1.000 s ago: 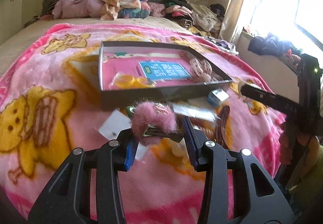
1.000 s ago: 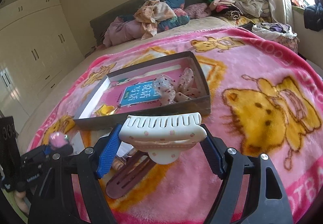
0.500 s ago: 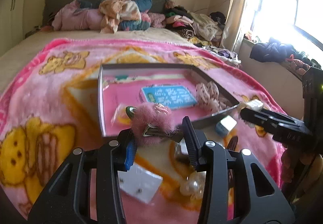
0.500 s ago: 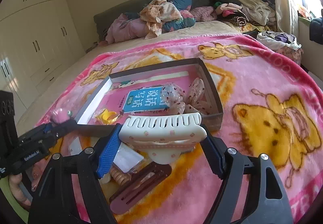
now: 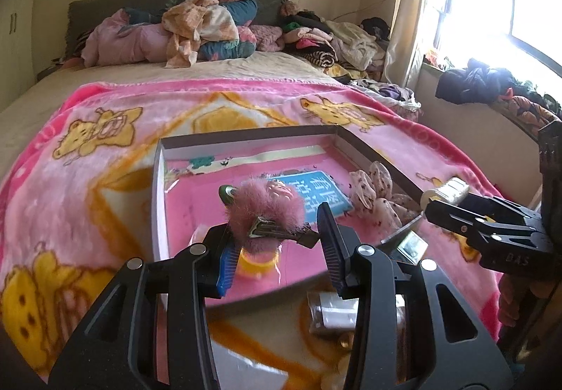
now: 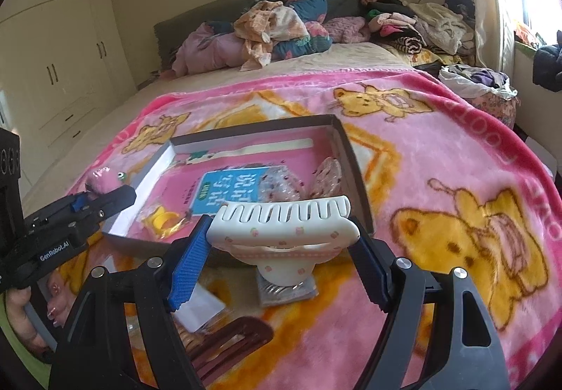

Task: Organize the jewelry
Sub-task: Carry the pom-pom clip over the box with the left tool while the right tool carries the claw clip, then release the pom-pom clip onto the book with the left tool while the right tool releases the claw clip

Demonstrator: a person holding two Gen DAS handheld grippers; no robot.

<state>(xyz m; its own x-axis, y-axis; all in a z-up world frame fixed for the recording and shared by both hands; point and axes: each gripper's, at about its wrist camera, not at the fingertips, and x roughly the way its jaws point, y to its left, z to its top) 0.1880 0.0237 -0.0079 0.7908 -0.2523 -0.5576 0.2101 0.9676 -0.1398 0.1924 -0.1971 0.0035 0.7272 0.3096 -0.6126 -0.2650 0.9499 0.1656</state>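
**Open box floor on the left, crowded corner on the right**

The shallow box [image 6: 354, 175] lies on the pink blanket [image 6: 456, 158] with low walls that a gripper could pass over from above. Inside, the pink floor along the left wall and far end is mostly bare. A blue card [image 6: 224, 191] lies in the middle, spotted fabric bows [image 5: 376, 193] fill the right corner, and a yellow piece [image 6: 163, 219] lies near the front left.

In front of the box the blanket is cluttered: a brown hair claw [image 6: 224, 348], a white card [image 6: 200, 305] and a small clear packet [image 6: 288, 290] lie close together. To the right of the box the blanket is open.
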